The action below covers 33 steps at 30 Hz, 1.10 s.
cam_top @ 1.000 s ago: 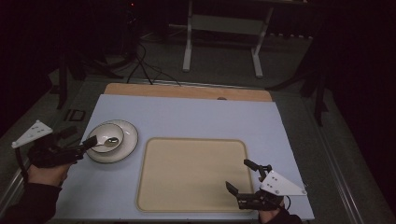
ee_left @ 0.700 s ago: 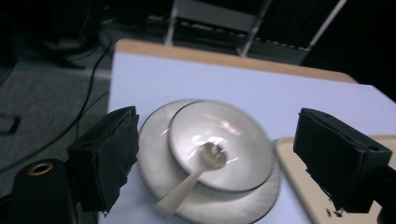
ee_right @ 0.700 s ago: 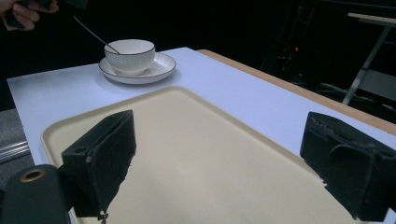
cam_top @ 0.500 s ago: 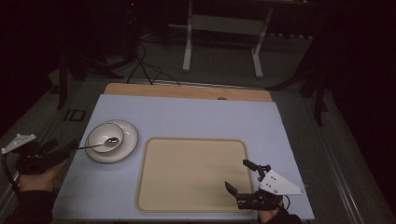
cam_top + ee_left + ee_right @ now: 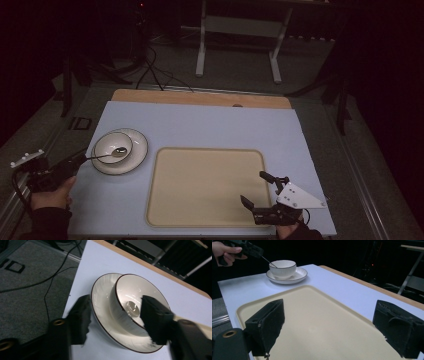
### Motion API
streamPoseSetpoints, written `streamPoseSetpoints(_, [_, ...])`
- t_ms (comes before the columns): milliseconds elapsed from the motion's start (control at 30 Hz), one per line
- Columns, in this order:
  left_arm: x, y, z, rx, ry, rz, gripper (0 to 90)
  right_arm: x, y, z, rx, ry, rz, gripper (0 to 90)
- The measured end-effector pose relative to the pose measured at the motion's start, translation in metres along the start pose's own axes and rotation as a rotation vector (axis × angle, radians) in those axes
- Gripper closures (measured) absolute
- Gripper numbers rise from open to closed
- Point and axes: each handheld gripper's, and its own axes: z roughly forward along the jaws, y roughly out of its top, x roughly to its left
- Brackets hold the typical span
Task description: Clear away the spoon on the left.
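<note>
High view: pale blue table [image 5: 200, 125], grey floor [image 5: 240, 65], dark room.

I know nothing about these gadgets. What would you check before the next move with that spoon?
1. The spoon lies in the bowl, handle towards the left gripper: ok.
2. Firm grip on the handle: cannot tell. The left jaws have just been closing but stand apart, and the handle runs up to their tips.
3. The bowl sits upright on its plate: ok.
4. The tray is bare, with room to set things down: ok.
5. The right gripper is open above the tray's near corner, well apart from the dishes: ok.
</note>
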Motion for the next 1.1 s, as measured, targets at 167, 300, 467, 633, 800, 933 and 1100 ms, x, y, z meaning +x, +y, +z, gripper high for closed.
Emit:
streamPoseSetpoints(167, [0.004,-0.002,0.001,-0.025,-0.012,-0.052,56.7,0.0,0.0,0.0,0.001,0.001,-0.002,10.6])
streamPoseSetpoints(300, [0.007,-0.002,0.005,-0.037,-0.035,-0.092,70.7,0.0,0.0,0.0,0.001,0.002,-0.002,10.6])
streamPoseSetpoints(467, [0.006,-0.003,0.006,-0.042,-0.038,-0.091,76.7,0.0,-0.001,0.001,0.004,0.003,-0.005,10.7])
streamPoseSetpoints(633, [0.005,-0.003,0.004,-0.06,-0.055,-0.104,84.2,-0.001,-0.001,0.001,0.003,0.002,0.0,10.6])
streamPoseSetpoints(800, [0.005,0.0,0.0,-0.089,-0.079,-0.102,89.0,-0.001,-0.001,0.001,0.004,0.003,0.001,10.7])
streamPoseSetpoints(933, [0.004,0.003,-0.001,-0.09,-0.087,-0.081,89.5,-0.001,-0.001,0.001,0.003,0.001,0.001,10.6])
streamPoseSetpoints(1100, [0.004,0.007,-0.003,-0.093,-0.099,-0.067,89.7,-0.001,-0.001,0.001,0.001,-0.003,0.002,10.6])
